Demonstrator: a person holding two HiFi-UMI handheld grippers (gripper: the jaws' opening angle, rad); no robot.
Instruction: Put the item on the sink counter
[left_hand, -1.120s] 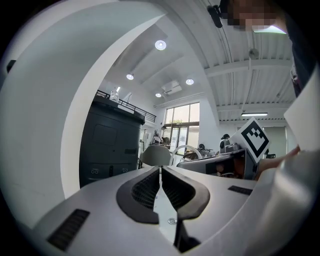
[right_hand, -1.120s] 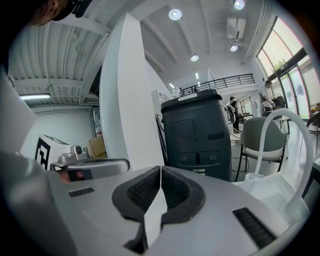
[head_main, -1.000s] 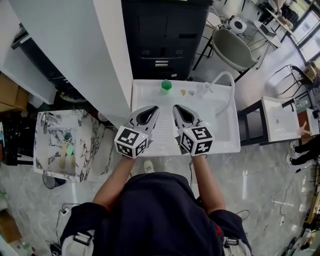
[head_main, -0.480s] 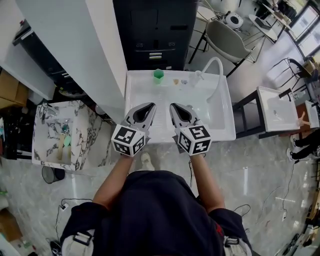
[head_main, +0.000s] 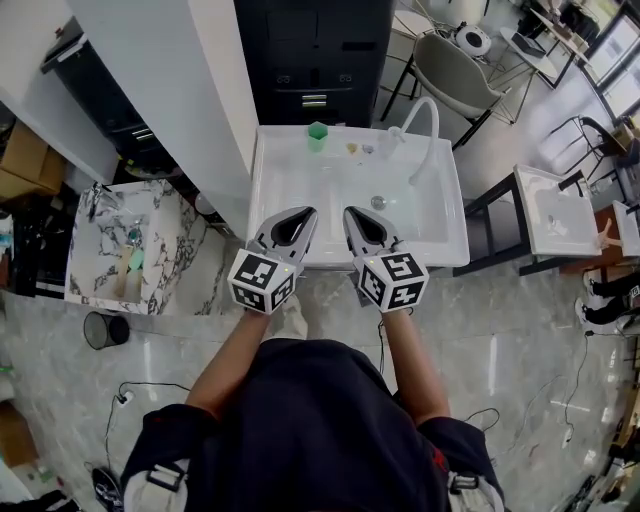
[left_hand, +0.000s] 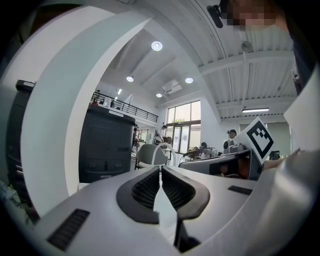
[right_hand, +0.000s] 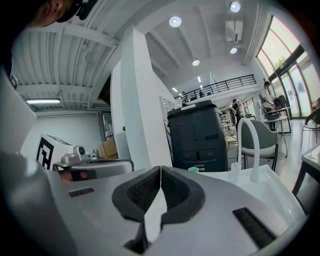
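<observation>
The left gripper (head_main: 305, 214) and right gripper (head_main: 352, 214) are hovering shut and empty over the white sink's (head_main: 430, 258) near rim, while the green cup (head_main: 317, 135), probably the item, is standing upright on the far ledge straight ahead across the basin, slightly nearer the left one.

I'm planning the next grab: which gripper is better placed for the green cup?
Probably left: the green cup stands more directly ahead of the left gripper than the right gripper; both are shut and empty.
</observation>
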